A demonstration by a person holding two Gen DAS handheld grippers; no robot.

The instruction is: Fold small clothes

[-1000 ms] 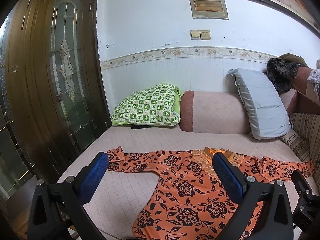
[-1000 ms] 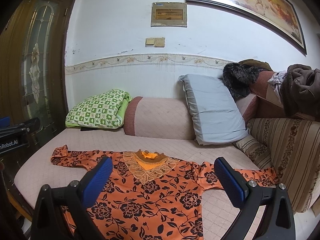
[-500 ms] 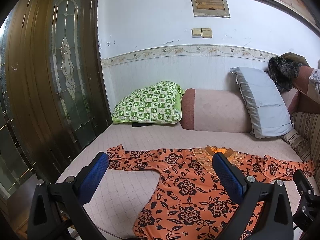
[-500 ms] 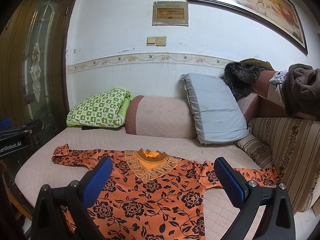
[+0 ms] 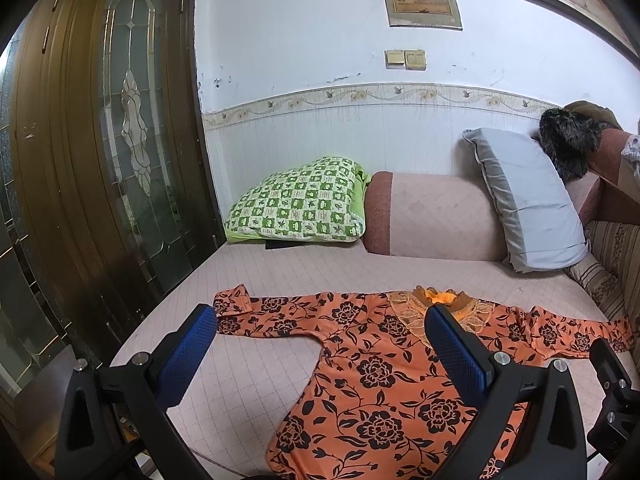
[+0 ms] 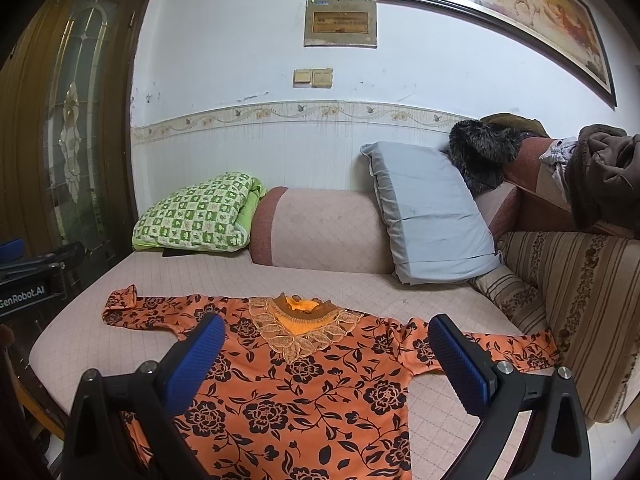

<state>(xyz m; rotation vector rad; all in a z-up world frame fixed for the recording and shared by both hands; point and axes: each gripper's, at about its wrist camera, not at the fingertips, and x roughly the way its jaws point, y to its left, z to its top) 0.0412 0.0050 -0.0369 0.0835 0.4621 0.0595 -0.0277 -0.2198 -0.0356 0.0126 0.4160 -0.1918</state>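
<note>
Pink quilted fabric covers the daybed (image 6: 328,284), which fills most of both views and runs from the dark wooden door (image 5: 100,152) on the left to a striped sofa back (image 6: 576,292) on the right. Along its far edge, from left to right, sit a green checked pillow (image 6: 196,220), a pink bolster (image 6: 320,232) and a grey pillow (image 6: 424,216) leaning against the wall. On the near half of the daybed lies the orange floral blouse (image 6: 304,376), spread flat and face up, both sleeves stretched out to left and right, its lace collar (image 6: 300,324) towards the far side. The left gripper (image 5: 320,350) hangs above the blouse's left sleeve and shoulder, its blue-padded fingers (image 5: 188,352) spread wide with nothing between them. The right gripper (image 6: 324,356) hangs over the blouse's chest, likewise spread wide and holding nothing. Neither touches the cloth.
</note>
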